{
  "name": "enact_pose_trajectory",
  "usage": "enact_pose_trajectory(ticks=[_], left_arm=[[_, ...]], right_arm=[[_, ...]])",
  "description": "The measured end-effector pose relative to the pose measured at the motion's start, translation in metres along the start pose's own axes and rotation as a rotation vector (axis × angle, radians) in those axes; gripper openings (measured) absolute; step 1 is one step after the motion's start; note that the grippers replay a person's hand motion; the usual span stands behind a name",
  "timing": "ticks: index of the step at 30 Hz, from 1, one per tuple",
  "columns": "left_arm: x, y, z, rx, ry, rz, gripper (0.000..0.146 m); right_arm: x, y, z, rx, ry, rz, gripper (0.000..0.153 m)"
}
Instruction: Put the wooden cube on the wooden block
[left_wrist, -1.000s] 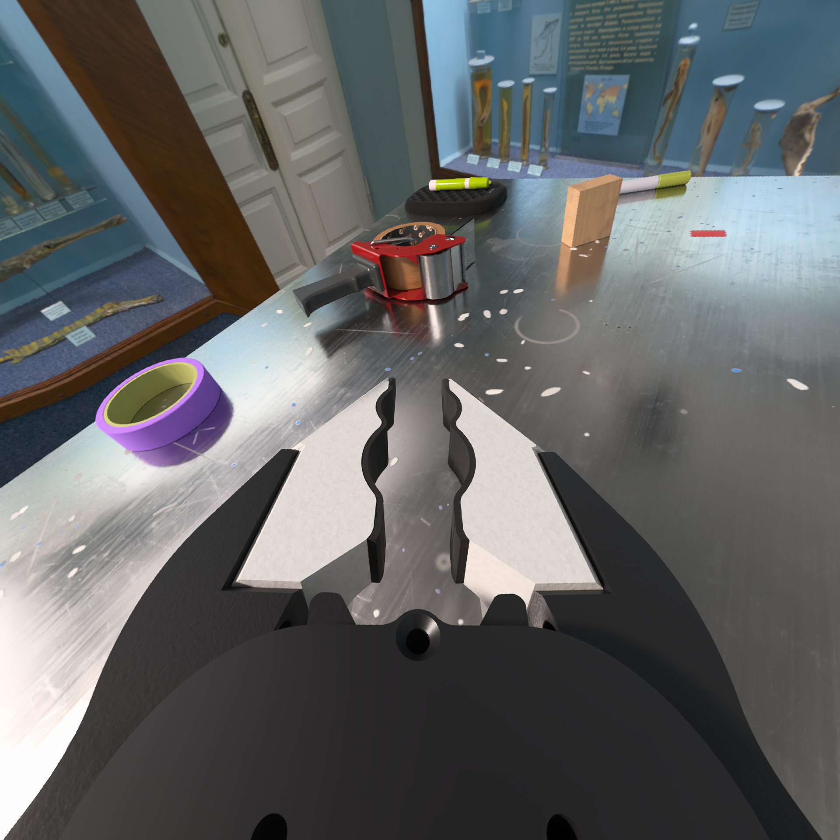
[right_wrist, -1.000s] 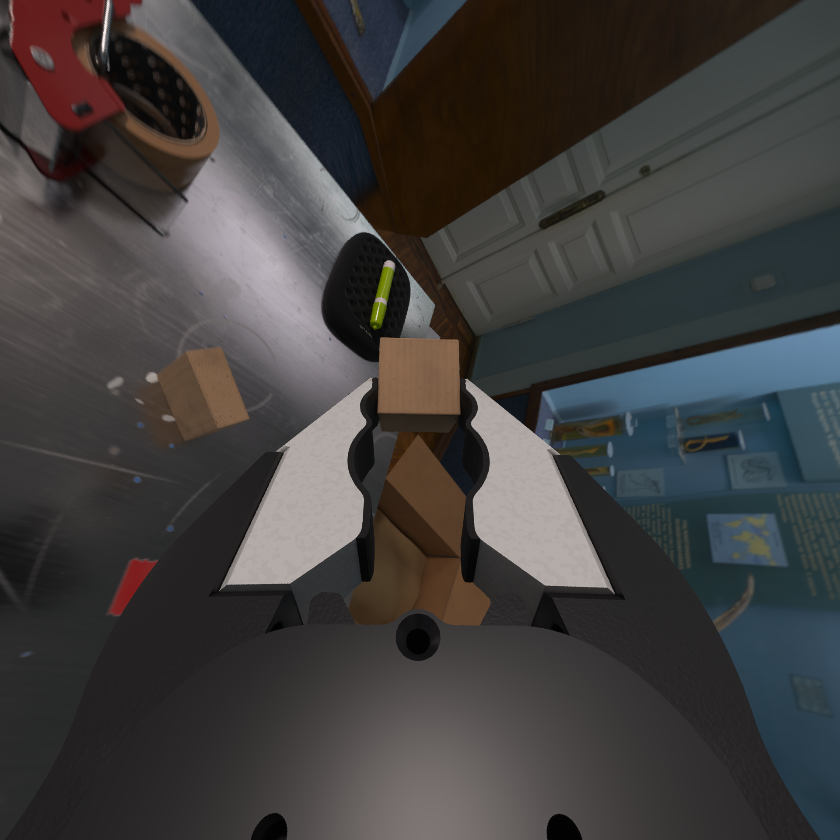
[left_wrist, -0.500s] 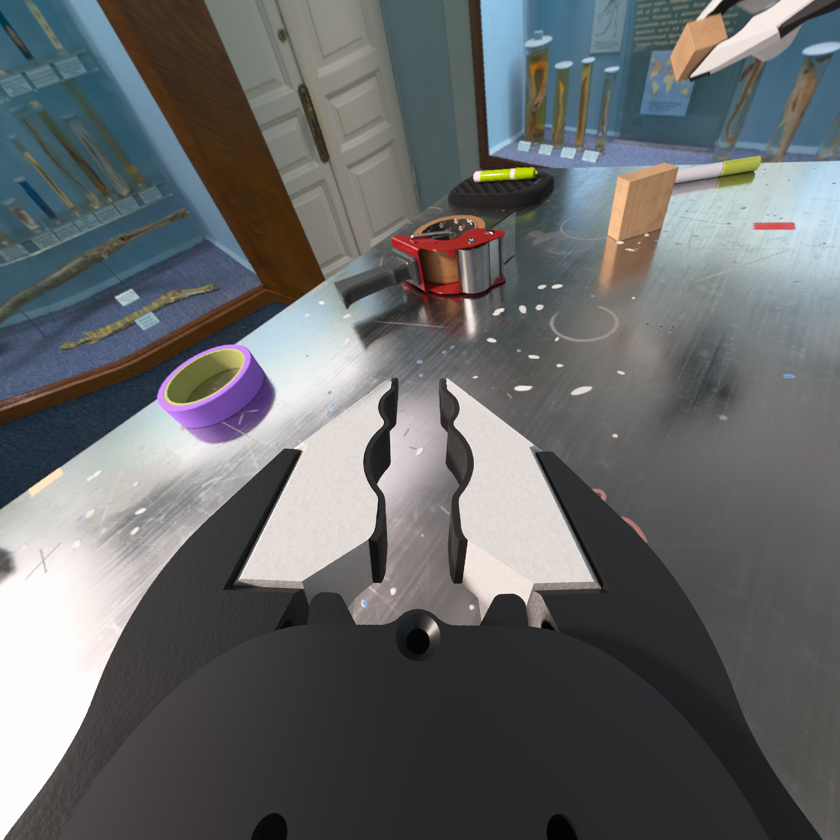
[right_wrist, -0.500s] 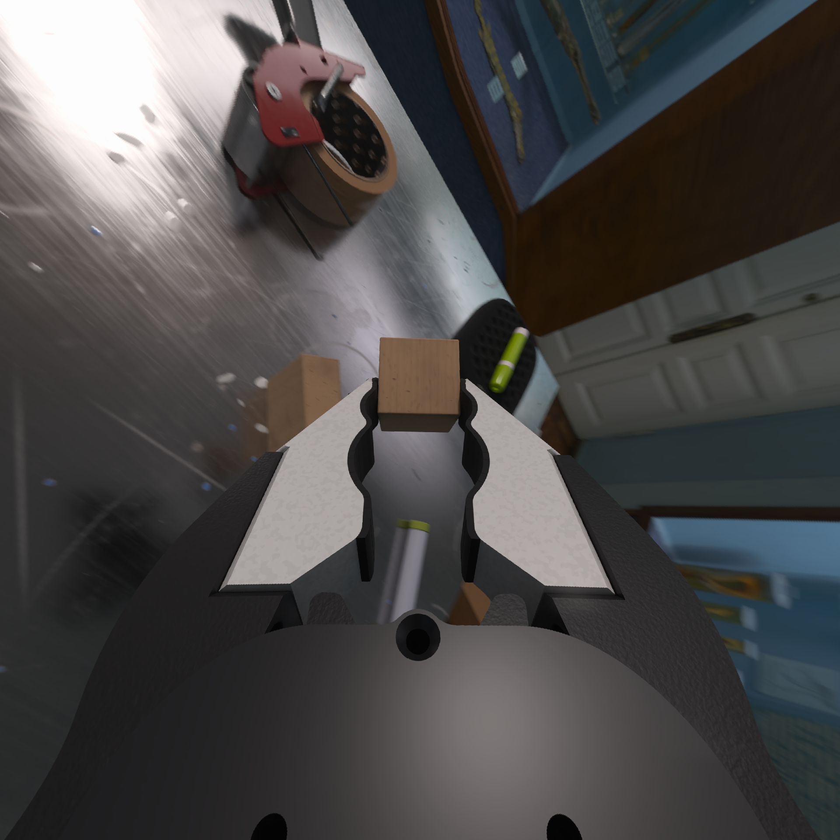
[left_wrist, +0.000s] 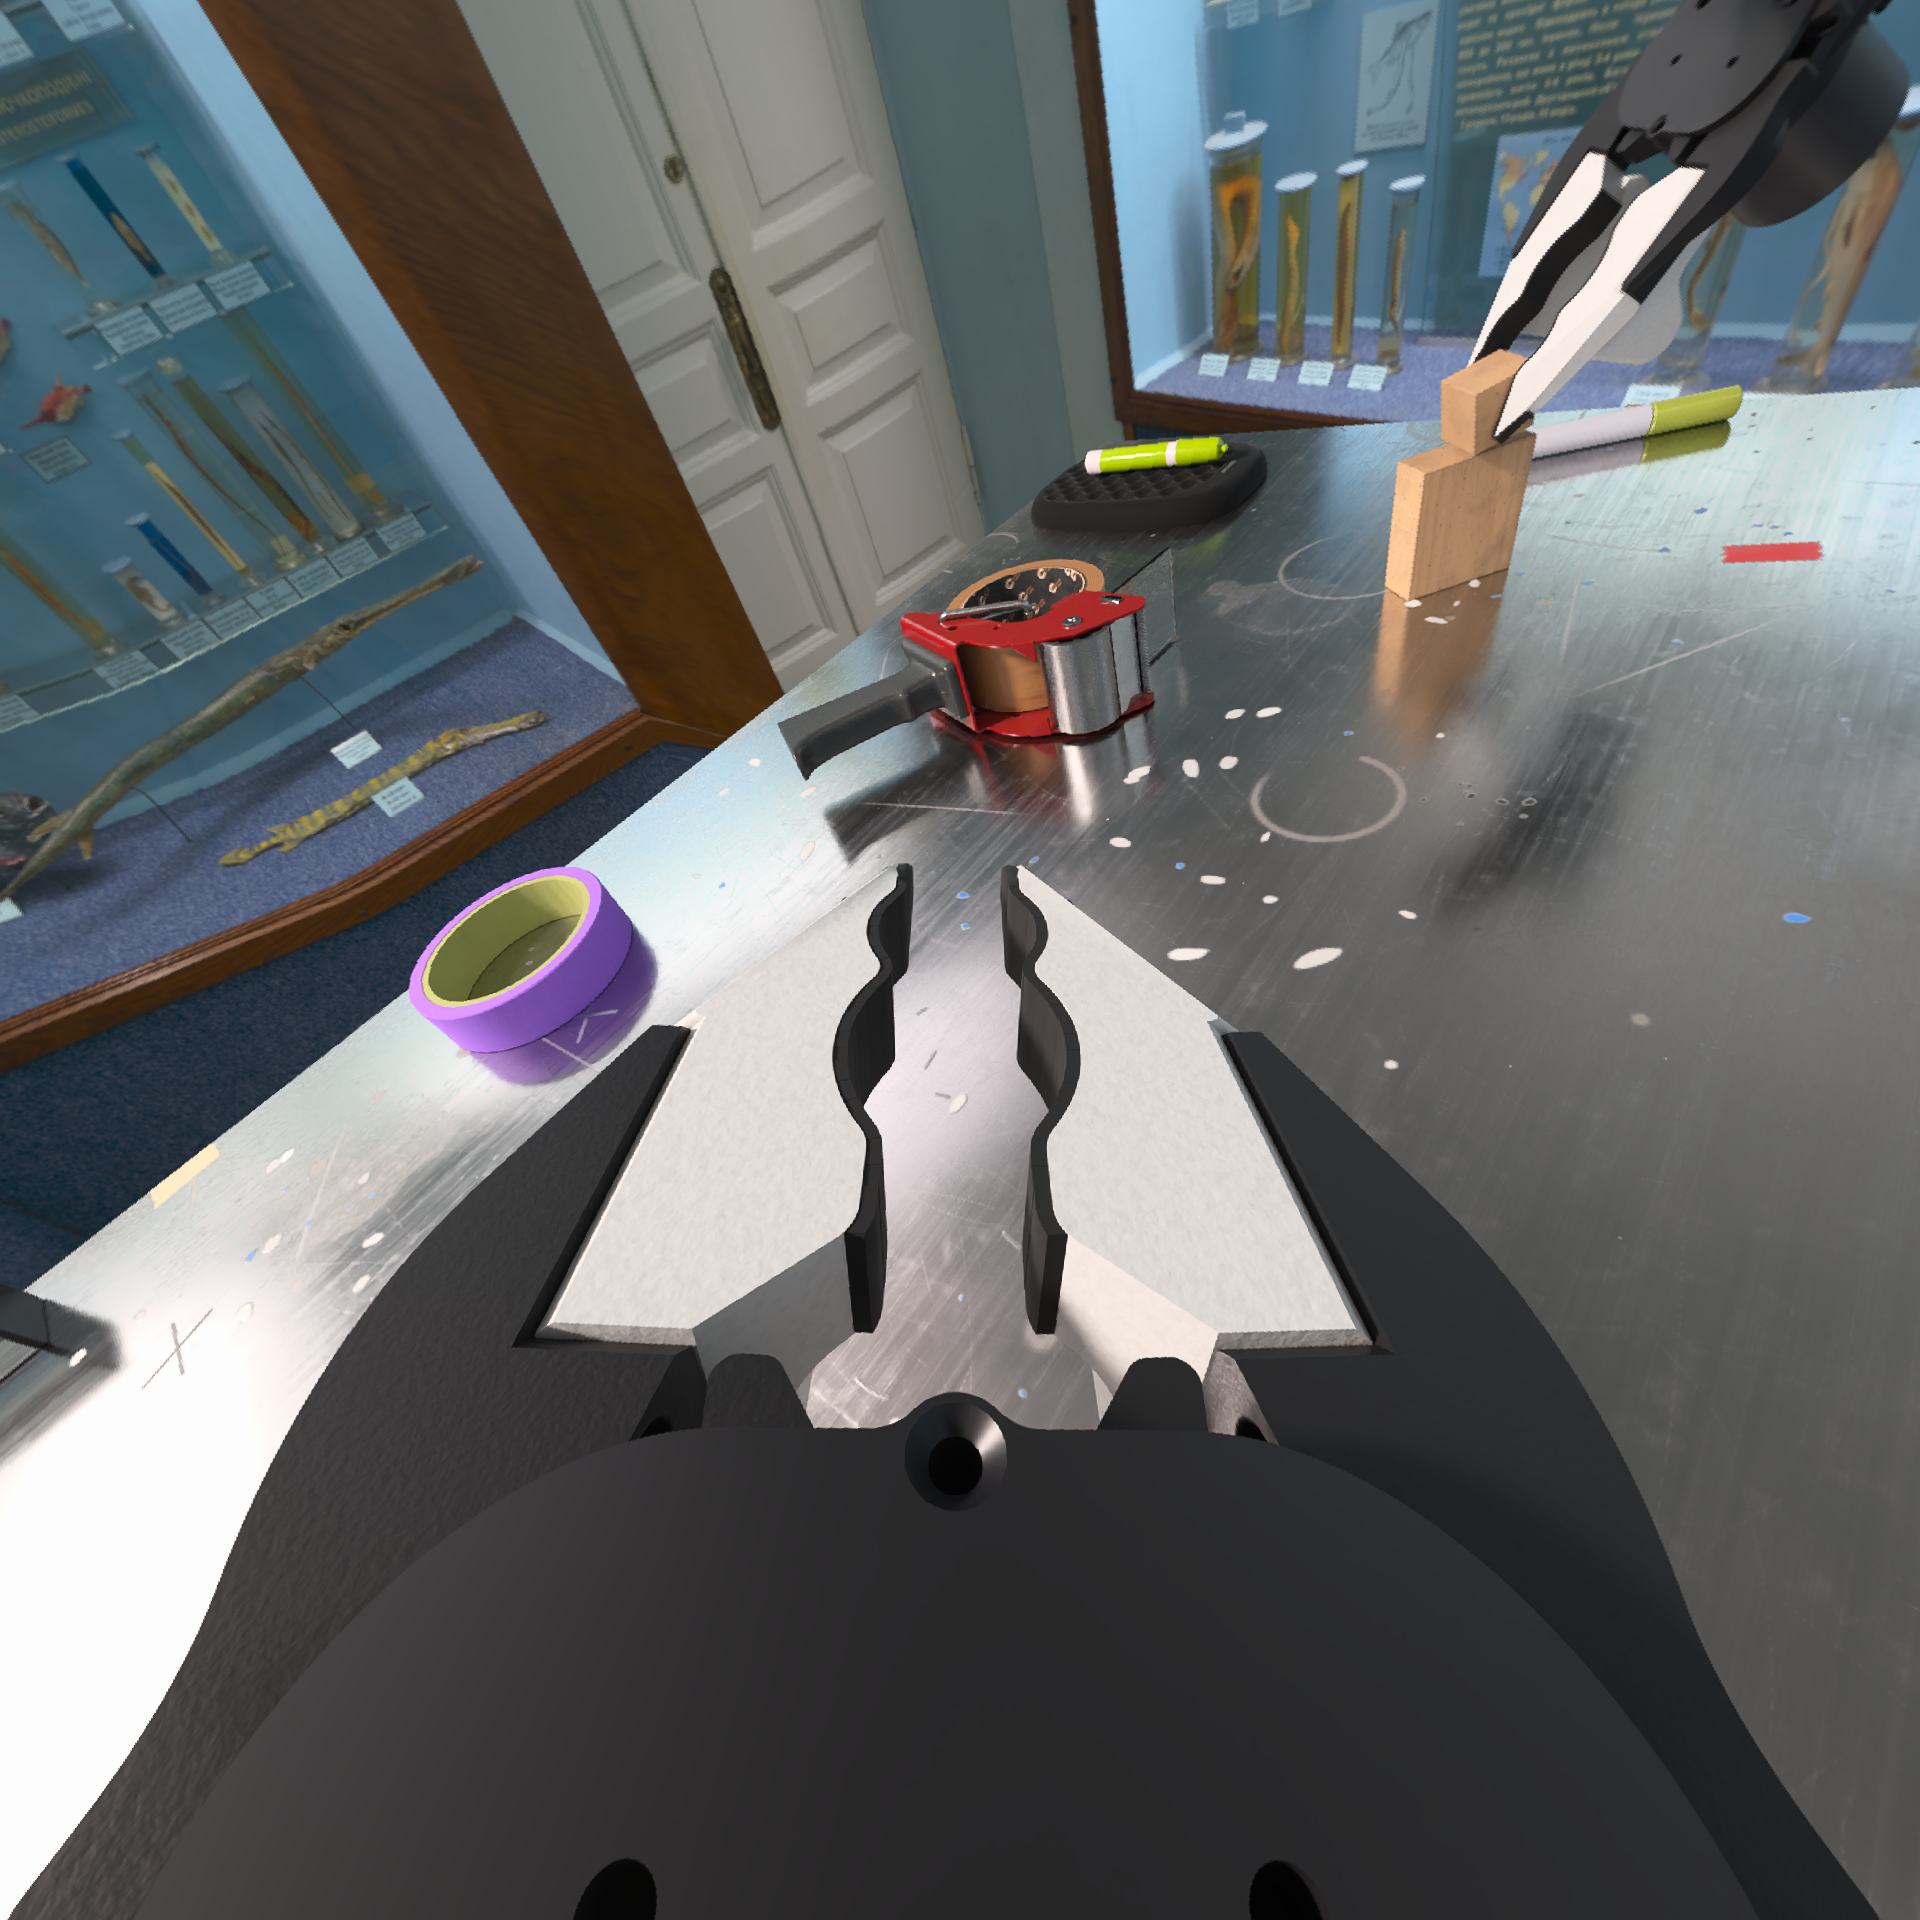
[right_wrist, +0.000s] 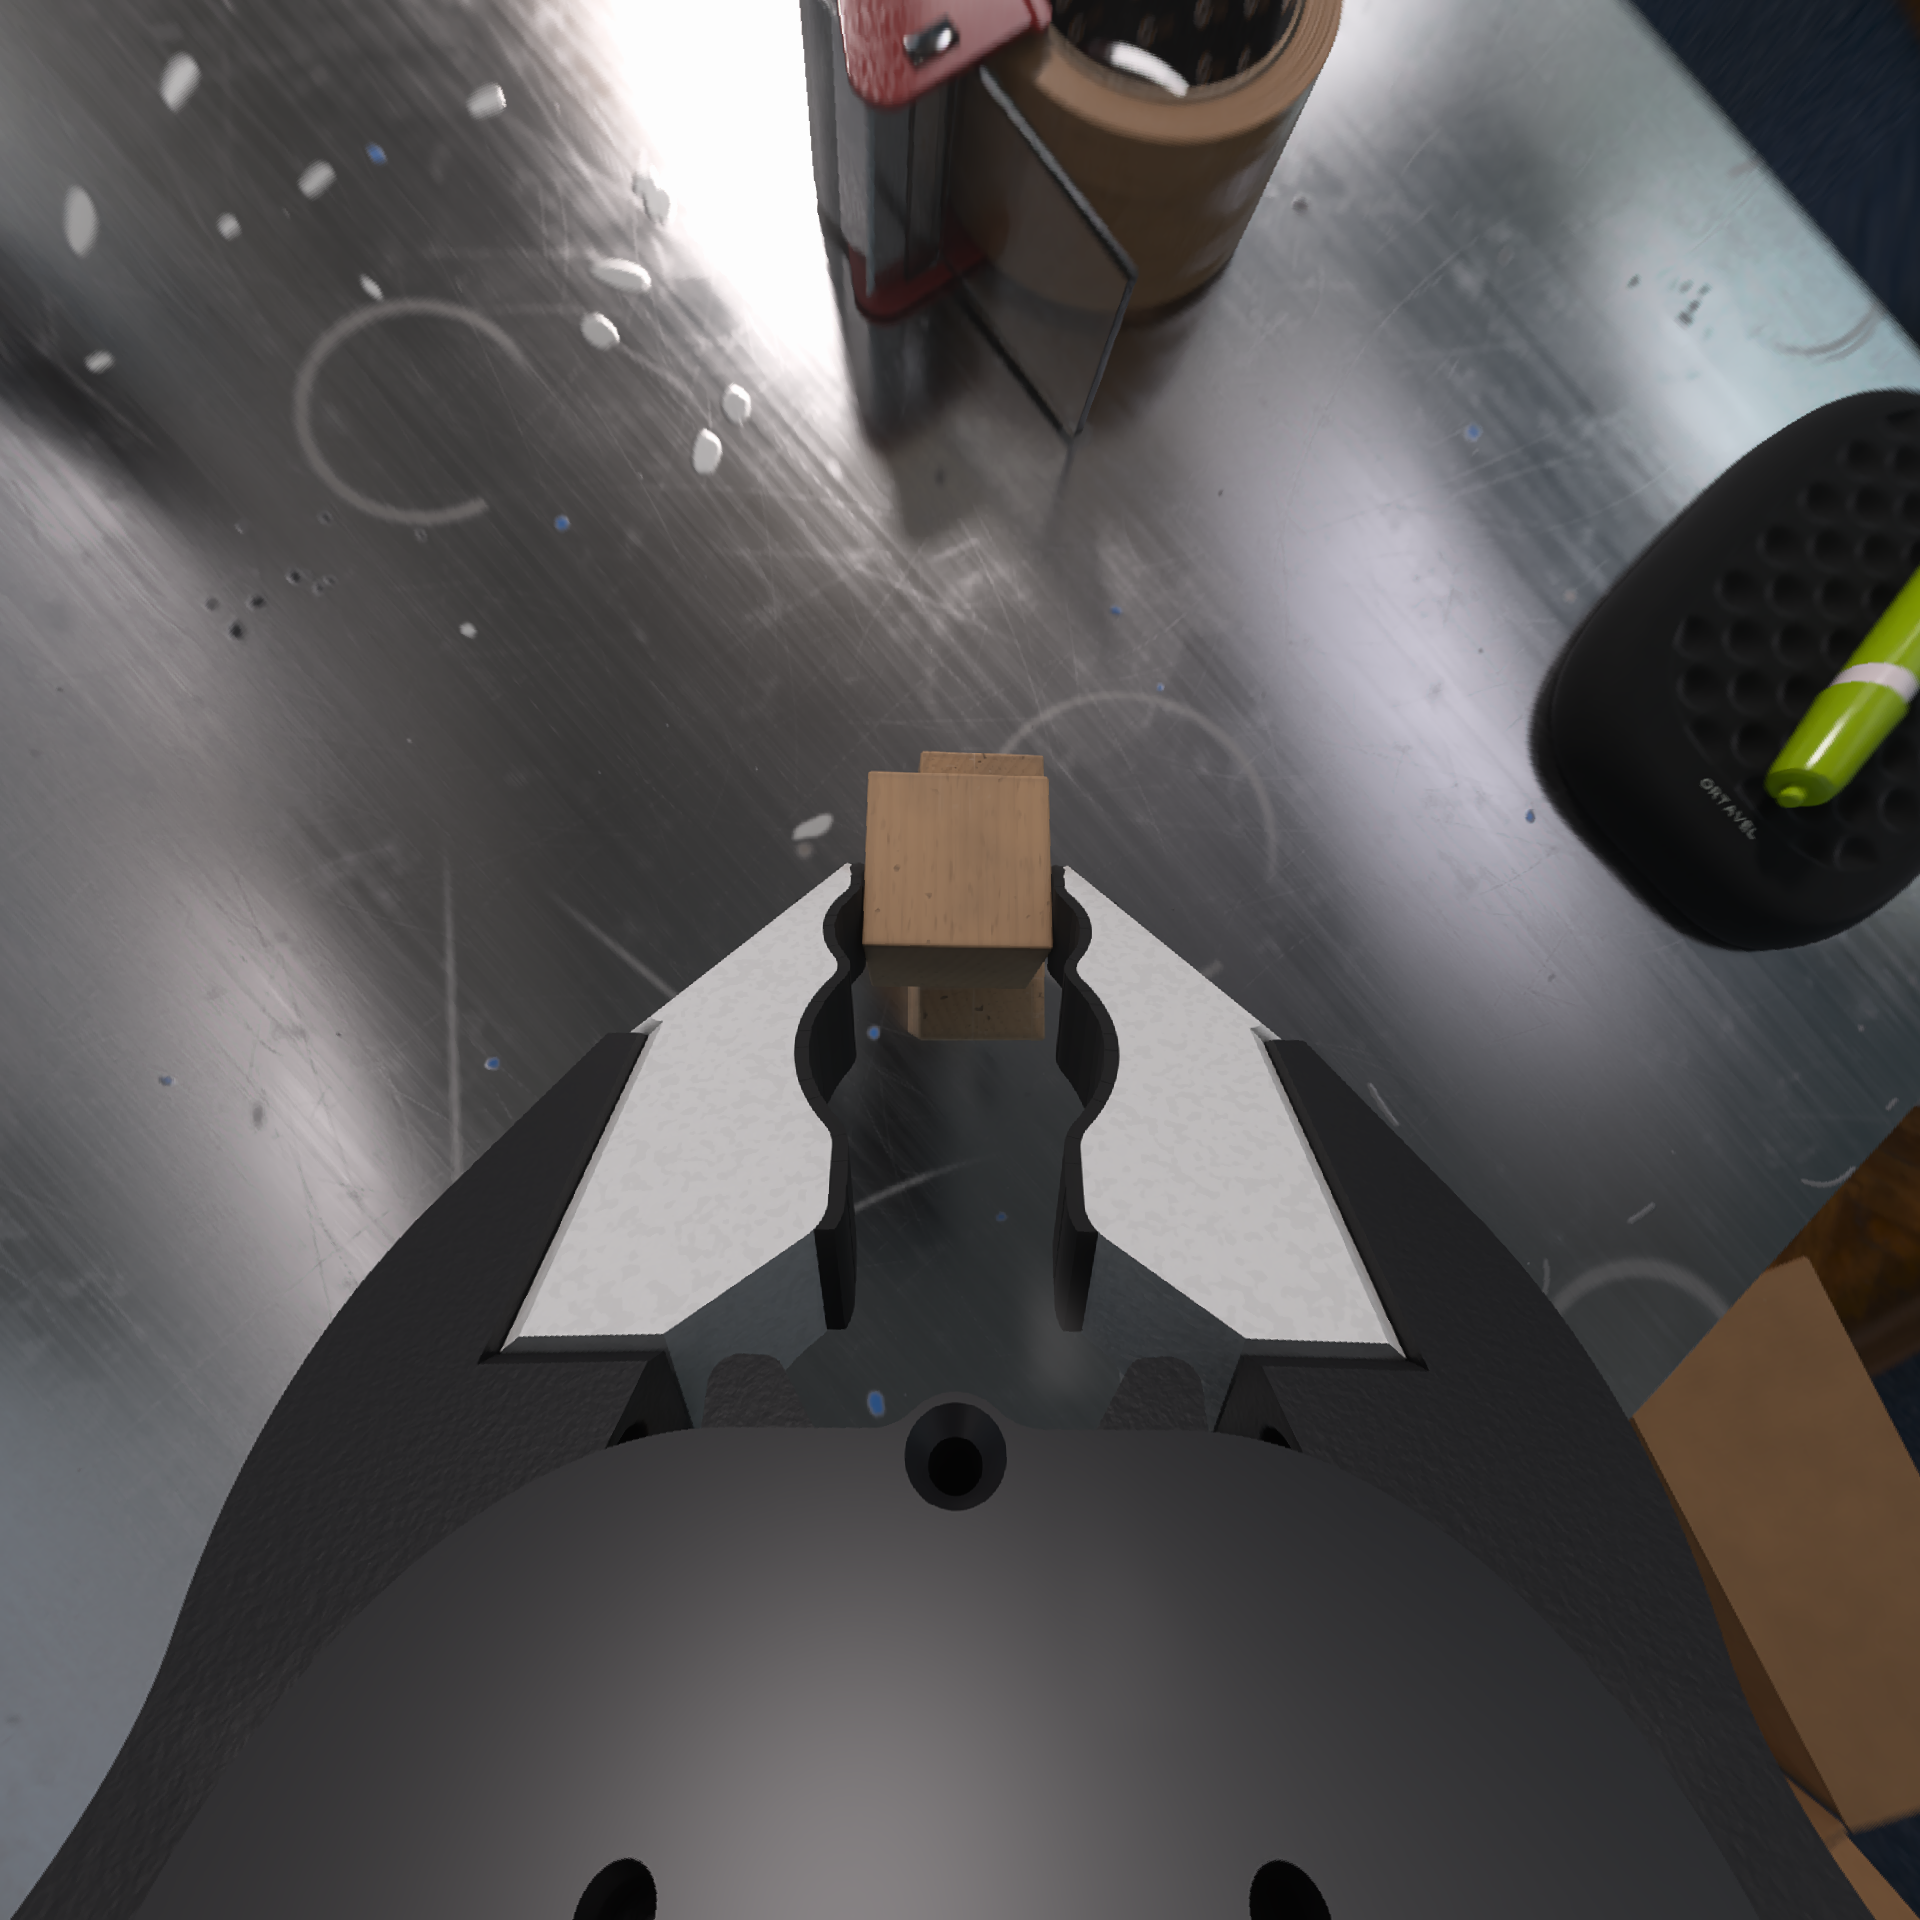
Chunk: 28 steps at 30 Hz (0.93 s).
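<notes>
Right gripper (right_wrist: 956, 914) rests wooden cube (right_wrist: 956, 862) (still pinched) on wooden block (left_wrist: 1455, 520)

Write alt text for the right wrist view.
The right gripper holds a small wooden cube between its fingertips, directly above a taller wooden block standing on the scratched metal table. Beyond sit a red tape dispenser with brown tape and, at right, a black perforated pad bearing a lime-green marker.

From the right wrist view the small light-brown wooden cube (right_wrist: 956, 860) covers most of the upright pale wooden block (right_wrist: 977, 1010) beneath it. The red tape dispenser with its brown roll (right_wrist: 1049, 156) is cut by the top edge, the black perforated oval pad (right_wrist: 1704, 727) by the right edge. Whether the cube touches the block cannot be told
</notes>
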<state>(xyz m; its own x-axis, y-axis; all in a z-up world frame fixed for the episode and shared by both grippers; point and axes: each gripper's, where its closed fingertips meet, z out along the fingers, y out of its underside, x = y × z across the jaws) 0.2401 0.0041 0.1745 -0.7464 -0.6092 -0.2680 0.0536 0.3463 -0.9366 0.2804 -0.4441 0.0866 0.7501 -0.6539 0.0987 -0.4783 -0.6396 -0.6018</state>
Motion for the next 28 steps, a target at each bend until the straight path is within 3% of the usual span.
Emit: enact_pose_trajectory(ticks=[5, 12, 21, 25, 28], left_arm=[[0.002, -0.001, -0.001, 0.002, -0.002, 0.004, 0.016], [-0.004, 0.003, -0.006, 0.0, -0.009, -0.006, 0.017], [-0.011, 0.014, -0.013, -0.004, -0.001, -0.043, 0.02], [-0.023, 0.022, -0.015, -0.022, -0.031, -0.039, 0.022], [-0.041, 0.031, -0.02, -0.038, -0.107, -0.011, 0.024]], right_arm=[[0.005, 0.002, 0.005, -0.081, -0.035, 0.015, 0.034], [0.013, 0.002, 0.001, -0.12, 0.07, -0.049, 0.043], [0.012, -0.013, -0.043, -0.122, 0.184, -0.045, 0.049], [-0.001, -0.045, -0.071, -0.019, 0.281, -0.027, 0.049], [-0.026, -0.089, -0.09, 0.177, 0.386, -0.068, 0.043]])
